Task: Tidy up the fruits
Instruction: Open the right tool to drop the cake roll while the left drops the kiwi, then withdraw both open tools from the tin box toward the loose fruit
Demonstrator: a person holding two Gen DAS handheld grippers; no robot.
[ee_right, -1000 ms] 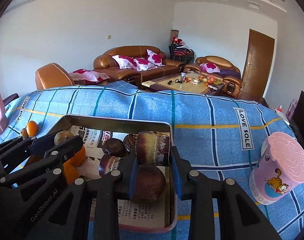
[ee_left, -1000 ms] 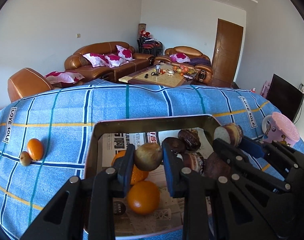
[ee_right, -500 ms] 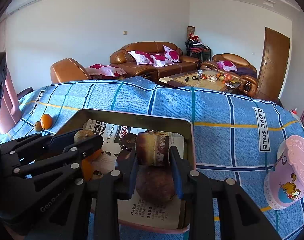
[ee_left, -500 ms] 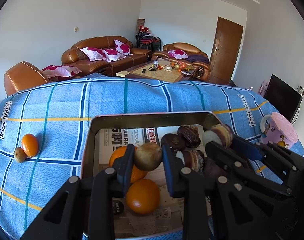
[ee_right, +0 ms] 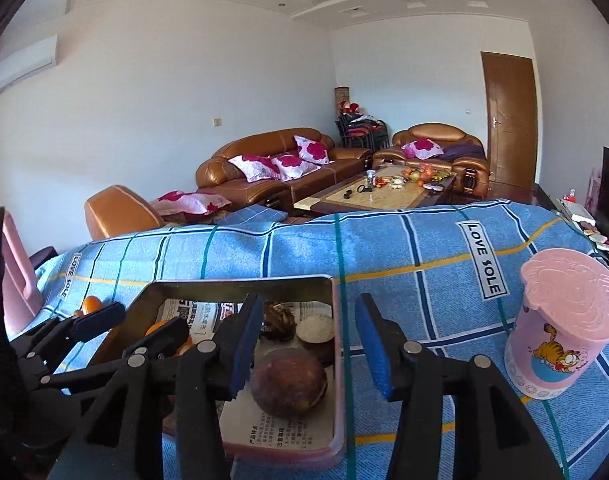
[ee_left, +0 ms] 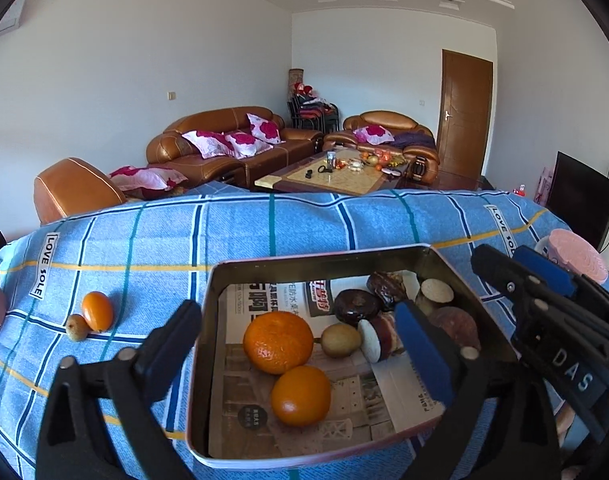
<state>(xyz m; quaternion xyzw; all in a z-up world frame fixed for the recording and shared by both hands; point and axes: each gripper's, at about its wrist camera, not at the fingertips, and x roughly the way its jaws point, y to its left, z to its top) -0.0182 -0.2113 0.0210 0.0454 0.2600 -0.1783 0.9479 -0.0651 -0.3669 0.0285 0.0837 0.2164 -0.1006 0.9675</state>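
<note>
2 wrist views, close above shared tray (ee_left: 440,256).

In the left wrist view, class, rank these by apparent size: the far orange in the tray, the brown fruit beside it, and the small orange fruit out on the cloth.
1. Far orange
2. Small orange fruit on the cloth and brown fruit: these look too alike to rank.

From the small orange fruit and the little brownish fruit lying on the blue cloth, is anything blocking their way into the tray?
Only the metal tray's near wall, which they must be lifted over. The small orange fruit and little brownish fruit lie on bare blue checked cloth. The open left tongs hang over the tray.
</note>
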